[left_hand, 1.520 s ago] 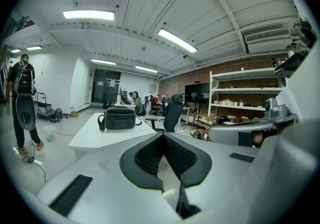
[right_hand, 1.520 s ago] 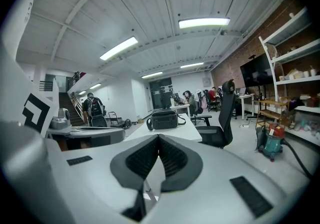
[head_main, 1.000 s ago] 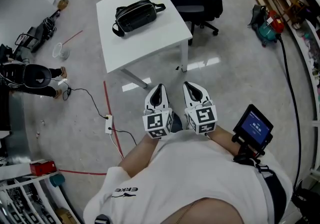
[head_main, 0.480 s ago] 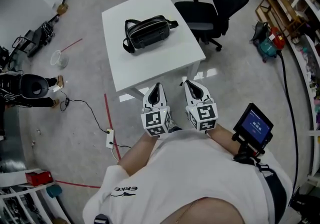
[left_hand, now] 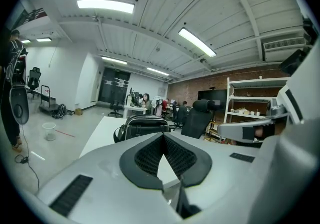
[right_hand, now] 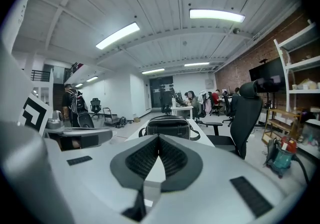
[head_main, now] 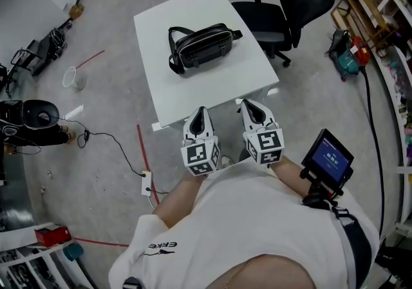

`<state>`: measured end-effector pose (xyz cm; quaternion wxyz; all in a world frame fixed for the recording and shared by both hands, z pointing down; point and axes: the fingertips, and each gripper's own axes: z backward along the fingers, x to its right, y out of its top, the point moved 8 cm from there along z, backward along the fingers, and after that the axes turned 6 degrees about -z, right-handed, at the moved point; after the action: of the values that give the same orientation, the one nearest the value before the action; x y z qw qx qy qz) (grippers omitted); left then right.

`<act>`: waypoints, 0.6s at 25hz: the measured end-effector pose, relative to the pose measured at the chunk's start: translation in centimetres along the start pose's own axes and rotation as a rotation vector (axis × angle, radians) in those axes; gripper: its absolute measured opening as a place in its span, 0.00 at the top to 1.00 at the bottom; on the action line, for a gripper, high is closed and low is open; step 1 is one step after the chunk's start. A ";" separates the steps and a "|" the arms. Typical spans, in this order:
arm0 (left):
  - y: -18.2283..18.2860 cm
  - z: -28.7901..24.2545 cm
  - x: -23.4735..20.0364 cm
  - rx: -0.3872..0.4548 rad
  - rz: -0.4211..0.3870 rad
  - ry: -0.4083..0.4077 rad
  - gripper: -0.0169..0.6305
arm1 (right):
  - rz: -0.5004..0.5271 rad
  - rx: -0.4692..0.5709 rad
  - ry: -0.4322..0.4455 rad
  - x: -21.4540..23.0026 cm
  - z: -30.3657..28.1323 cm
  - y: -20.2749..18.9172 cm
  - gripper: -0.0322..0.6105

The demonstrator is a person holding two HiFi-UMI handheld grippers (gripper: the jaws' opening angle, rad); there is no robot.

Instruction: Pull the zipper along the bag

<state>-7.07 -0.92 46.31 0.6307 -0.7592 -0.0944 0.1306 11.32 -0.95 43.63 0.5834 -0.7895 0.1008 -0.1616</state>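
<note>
Our left gripper (head_main: pixel 201 114) and right gripper (head_main: pixel 254 108) are both pinched together, nothing in them. The glossy black leather bag (head_main: pixel 201 47) sits mid white square table (head_main: pixel 161 91), straight ahead and well apart, long axis crosswise. Left looks slightly nearer.

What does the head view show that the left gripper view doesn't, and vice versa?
Only the head view: the small blue-lit screen on the person's right wrist. Only the left gripper view: the ceiling strip lights and the red brick back wall. Both: the black glossy shoulder bag on the white rectangular table, black office chair beside it.
</note>
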 end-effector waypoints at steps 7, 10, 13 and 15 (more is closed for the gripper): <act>0.8 -3.3 -2.8 -0.008 -0.009 0.025 0.97 | -0.010 0.011 0.001 1.0 -4.6 1.7 0.94; 1.3 -5.1 -4.0 -0.016 -0.022 0.040 0.97 | -0.032 0.012 -0.001 2.3 -7.1 2.5 0.94; 0.8 -8.5 -5.0 -0.032 -0.038 0.065 0.97 | -0.044 0.015 0.001 4.8 -10.6 2.7 0.94; 0.3 -11.8 -5.7 -0.043 -0.046 0.082 0.97 | -0.050 0.012 0.001 7.0 -13.7 2.6 0.94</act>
<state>-8.69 -13.73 48.42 0.6203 -0.7749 -0.0885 0.0828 12.82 -16.33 45.79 0.5839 -0.7882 0.0802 -0.1771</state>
